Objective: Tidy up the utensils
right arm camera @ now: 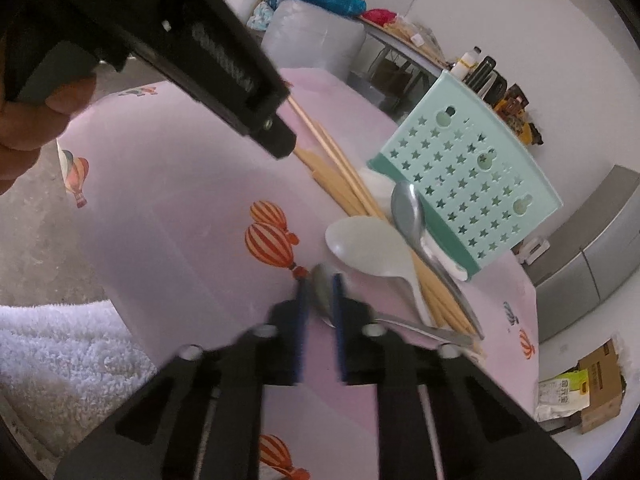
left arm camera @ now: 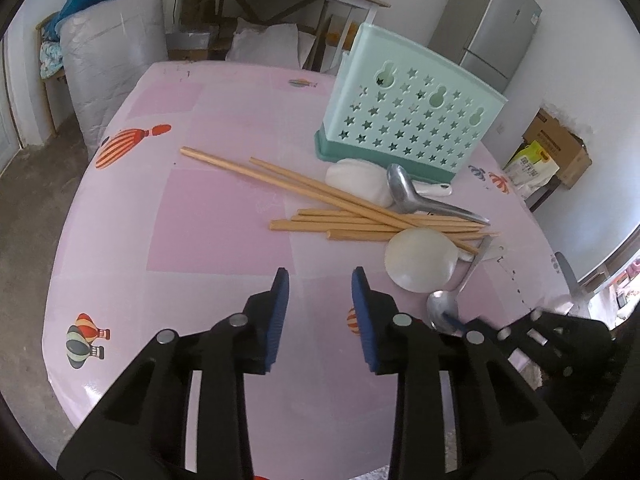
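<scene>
Left wrist view: left gripper [left arm camera: 320,276] part-open, empty over bare pink table [left arm camera: 208,216], chopsticks [left arm camera: 360,222] piled before holder [left arm camera: 404,120]; right wrist view alone shows right gripper [right arm camera: 320,280] clamping the metal spoon [right arm camera: 322,292] bowl.

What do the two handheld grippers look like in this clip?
Both the left gripper and the right gripper are black plastic linkage frames with round silver pivot pins. Their fingers carry ribbed blue pads. No cables, markings or sleeves are visible.
</scene>
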`<state>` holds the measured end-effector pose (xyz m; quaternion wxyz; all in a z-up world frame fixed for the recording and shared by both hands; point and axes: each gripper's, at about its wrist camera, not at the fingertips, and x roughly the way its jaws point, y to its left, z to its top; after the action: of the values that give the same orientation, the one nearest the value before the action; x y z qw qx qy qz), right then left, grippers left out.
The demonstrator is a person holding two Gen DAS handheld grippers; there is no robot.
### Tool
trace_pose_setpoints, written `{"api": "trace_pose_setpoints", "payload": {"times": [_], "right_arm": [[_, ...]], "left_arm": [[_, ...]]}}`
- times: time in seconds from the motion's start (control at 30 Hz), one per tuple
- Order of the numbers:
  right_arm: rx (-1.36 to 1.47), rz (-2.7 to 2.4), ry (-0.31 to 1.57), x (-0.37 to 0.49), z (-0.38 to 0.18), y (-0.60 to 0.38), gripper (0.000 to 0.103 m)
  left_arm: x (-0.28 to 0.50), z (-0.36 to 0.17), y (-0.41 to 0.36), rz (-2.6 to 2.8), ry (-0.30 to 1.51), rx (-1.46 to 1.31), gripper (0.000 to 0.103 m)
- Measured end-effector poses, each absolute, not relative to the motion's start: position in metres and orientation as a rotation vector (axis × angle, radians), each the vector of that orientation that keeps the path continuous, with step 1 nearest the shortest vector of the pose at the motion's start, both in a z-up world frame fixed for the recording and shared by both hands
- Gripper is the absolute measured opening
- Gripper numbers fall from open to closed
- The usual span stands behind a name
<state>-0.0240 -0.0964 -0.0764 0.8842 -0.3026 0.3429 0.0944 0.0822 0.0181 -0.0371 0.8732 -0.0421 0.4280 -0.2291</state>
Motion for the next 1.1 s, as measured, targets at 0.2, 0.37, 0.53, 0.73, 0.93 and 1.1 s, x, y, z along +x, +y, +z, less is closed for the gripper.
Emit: {"api": "trace_pose_setpoints", "payload": {"times": [0.2, 0.37, 0.53, 0.73, 0.93, 1.1], "right_arm": [[-0.566, 0.218, 0.695, -0.030, -0.060, -0.106, 0.005], [-0.411, 0.211, 0.668, -0.038, -0.022, -0.138, 0.003], [-0.170, 0.181, 0.623, -0.039, 0.023, -0.188, 0.002], [0.059, 0.144, 0.576, -0.028, 0.049, -0.244, 0.002], [0.178, 0.098, 0.553, -0.019, 0.050, -0.282, 0.002], [0.216, 0.078, 0.533, -0.016, 0.049, -0.300, 0.002]], "left_arm": [[0.076, -0.029, 0.013, -0.504, 0.850, -0.064, 0.030], [0.069, -0.027, -0.010, -0.580, 0.837, -0.001, 0.033], [0.056, -0.034, -0.057, -0.648, 0.795, 0.209, 0.051], [0.044, -0.049, -0.104, -0.568, 0.694, 0.516, 0.052], [0.035, -0.061, -0.127, -0.490, 0.589, 0.747, 0.028], [0.026, -0.042, -0.128, -0.480, 0.524, 0.800, 0.014]]}}
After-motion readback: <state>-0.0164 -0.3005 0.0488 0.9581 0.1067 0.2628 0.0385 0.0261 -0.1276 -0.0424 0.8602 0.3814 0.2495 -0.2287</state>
